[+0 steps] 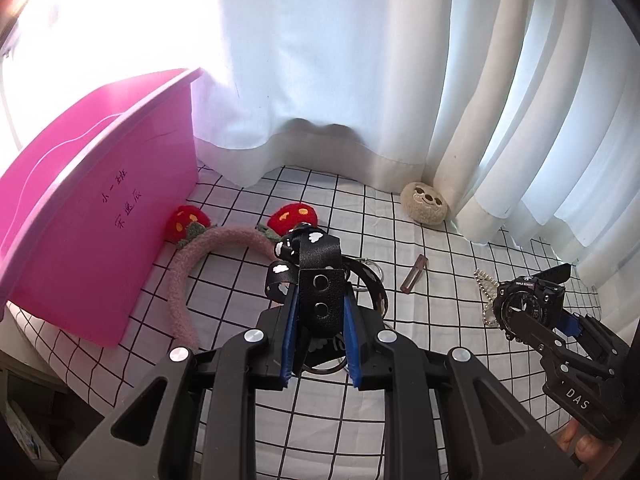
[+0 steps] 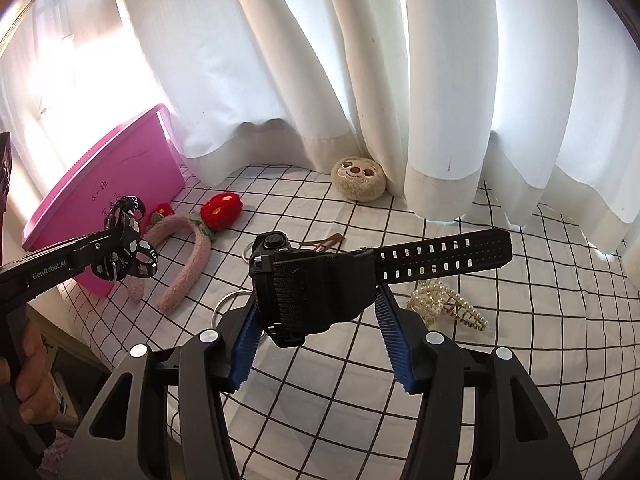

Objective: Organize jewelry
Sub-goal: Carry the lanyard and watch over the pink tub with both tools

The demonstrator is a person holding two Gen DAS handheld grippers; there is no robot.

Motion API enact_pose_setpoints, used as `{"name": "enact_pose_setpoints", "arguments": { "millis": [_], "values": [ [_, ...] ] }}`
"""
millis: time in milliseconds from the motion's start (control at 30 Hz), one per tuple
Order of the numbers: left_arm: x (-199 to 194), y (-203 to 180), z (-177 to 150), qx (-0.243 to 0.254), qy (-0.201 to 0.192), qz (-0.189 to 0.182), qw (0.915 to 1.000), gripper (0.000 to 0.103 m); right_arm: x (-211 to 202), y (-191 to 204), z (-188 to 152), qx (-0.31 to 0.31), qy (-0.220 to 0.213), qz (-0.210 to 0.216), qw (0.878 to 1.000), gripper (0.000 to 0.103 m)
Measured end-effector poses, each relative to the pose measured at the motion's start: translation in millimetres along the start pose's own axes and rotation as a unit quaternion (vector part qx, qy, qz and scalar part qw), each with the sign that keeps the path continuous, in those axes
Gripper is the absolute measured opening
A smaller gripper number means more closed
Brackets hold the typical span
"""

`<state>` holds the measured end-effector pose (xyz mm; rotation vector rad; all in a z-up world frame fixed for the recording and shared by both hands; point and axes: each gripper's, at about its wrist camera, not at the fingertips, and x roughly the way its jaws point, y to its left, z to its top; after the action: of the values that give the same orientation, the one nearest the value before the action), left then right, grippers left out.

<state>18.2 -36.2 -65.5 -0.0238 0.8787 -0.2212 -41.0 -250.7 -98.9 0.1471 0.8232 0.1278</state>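
My left gripper [image 1: 319, 300] is shut on a black strap with white cloud prints and snap studs [image 1: 318, 276], held above the checked cloth; it also shows in the right wrist view [image 2: 128, 248]. My right gripper [image 2: 316, 300] is shut on a black digital watch [image 2: 312, 284], its perforated band [image 2: 444, 258] sticking out to the right; the watch also shows in the left wrist view [image 1: 520, 304]. A pink storage box [image 1: 100, 216] stands at the left.
On the checked cloth [image 2: 360, 392] lie a pink fuzzy headband with red strawberries [image 1: 188, 276], a pearl claw clip [image 2: 444, 304], a brown hair clip [image 1: 414, 278], metal rings [image 2: 228, 304] and a round sloth plush [image 2: 358, 178]. White curtains [image 2: 280, 60] hang behind.
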Motion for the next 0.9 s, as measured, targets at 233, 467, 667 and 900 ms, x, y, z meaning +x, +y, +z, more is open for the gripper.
{"name": "enact_pose_setpoints", "arguments": {
  "millis": [233, 467, 667, 900],
  "values": [
    [-42.9, 28.4, 23.6, -0.008, -0.034, 0.015, 0.9993, 0.021, -16.3, 38.3, 38.0, -0.036, -0.022, 0.029, 0.999, 0.053],
    [-81.9, 75.0, 44.1, -0.029, -0.069, 0.047, 0.9961, 0.021, -24.5, 90.2, 80.6, -0.067, -0.052, 0.066, 0.994, 0.053],
    [-103.0, 124.2, 55.2, -0.057, -0.09, 0.078, 0.9913, 0.021, -25.9, 145.3, 116.3, -0.098, -0.071, 0.114, 0.986, 0.053],
    [-113.2, 179.6, 65.0, -0.091, -0.106, 0.114, 0.9836, 0.021, -6.4, 216.5, 148.0, -0.141, -0.064, 0.169, 0.973, 0.053]
  ]
}}
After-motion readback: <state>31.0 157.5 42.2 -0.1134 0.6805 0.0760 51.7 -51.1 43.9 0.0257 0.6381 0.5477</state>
